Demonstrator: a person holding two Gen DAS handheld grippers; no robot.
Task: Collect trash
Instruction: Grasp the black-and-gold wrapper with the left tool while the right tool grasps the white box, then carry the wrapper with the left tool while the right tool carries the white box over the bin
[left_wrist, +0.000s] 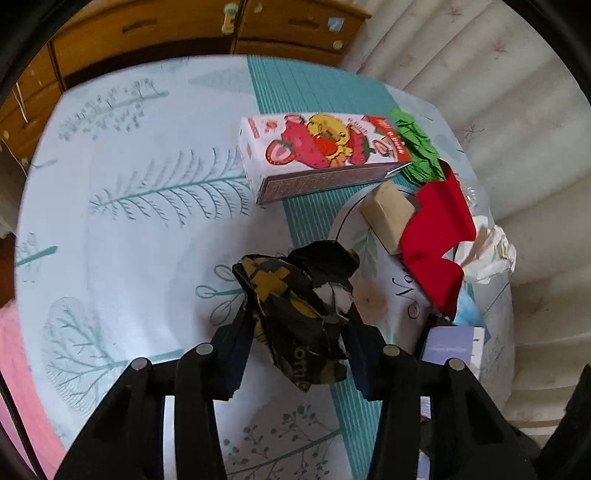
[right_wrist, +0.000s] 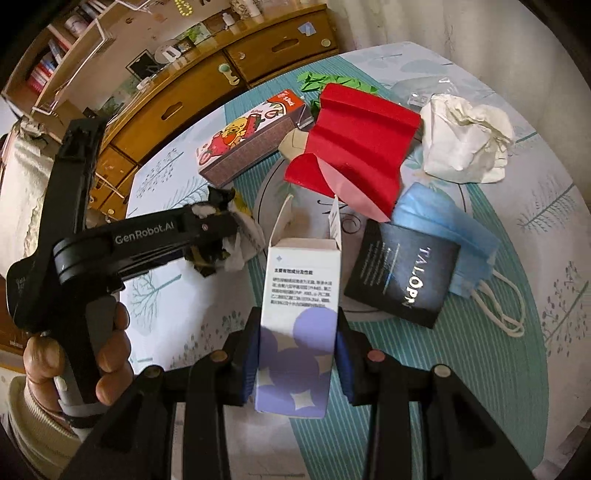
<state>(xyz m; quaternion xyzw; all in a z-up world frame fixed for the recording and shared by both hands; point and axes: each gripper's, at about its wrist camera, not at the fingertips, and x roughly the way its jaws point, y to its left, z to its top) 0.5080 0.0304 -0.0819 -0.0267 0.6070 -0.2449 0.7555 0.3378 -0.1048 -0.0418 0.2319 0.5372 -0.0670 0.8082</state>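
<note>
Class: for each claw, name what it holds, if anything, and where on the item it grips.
Left claw: crumpled black-and-yellow wrapper, pinched across its middle. Right claw: open white-and-purple carton, gripped on its two side walls near the closed bottom.

I'm working in a lived-in home: a wooden sideboard (right_wrist: 207, 88) with drawers carries bottles and a small clock, a bookshelf (right_wrist: 55, 70) stands beyond it, pale curtains (left_wrist: 480, 74) hang close, and a leaf-patterned tablecloth (left_wrist: 129, 221) covers the bench

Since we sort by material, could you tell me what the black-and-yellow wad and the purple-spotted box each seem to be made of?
Black-and-yellow wad: printed paper, probably; its tears show white fibrous edges. Purple-spotted box: thin matte cardboard, with crisp folds and open flaps.
</note>
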